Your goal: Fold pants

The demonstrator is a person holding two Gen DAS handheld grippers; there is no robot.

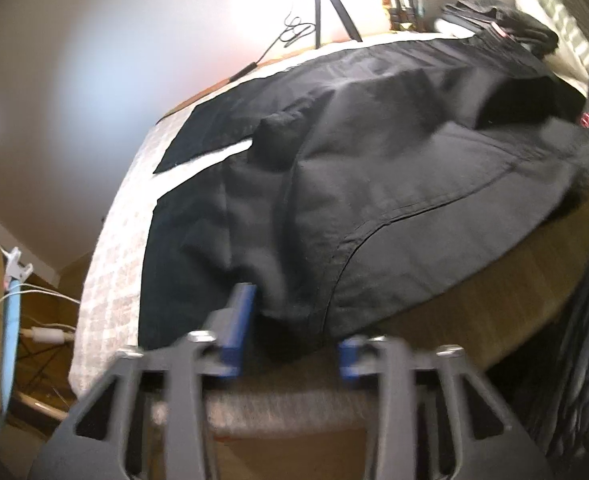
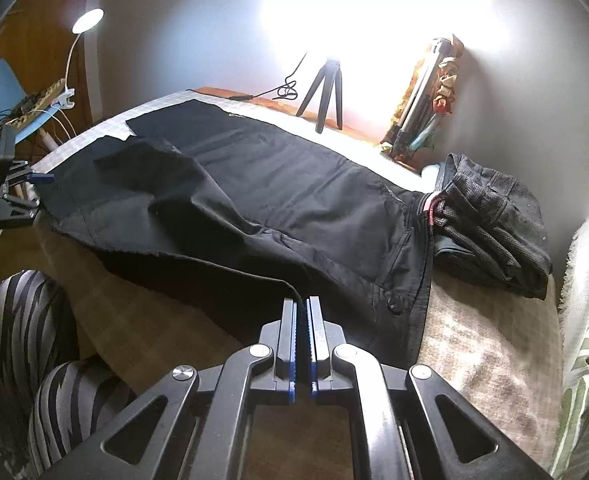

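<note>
Black pants (image 1: 374, 168) lie spread across the table, one leg partly folded over the other. In the right wrist view the pants (image 2: 278, 196) run from the leg ends at the left to the waist at the right. My left gripper (image 1: 290, 320) is open, its blue fingers (image 1: 240, 312) either side of the hem of the near leg. It also shows in the right wrist view (image 2: 34, 184) at the far left. My right gripper (image 2: 302, 308) is shut on the near edge of the pants by the waist.
A pile of dark folded clothes (image 2: 490, 224) sits at the table's right end, also in the left wrist view (image 1: 502, 24). A small tripod (image 2: 324, 92) and a bright light stand behind. A checked cloth (image 1: 110, 240) covers the table. Striped legs (image 2: 26, 320) are lower left.
</note>
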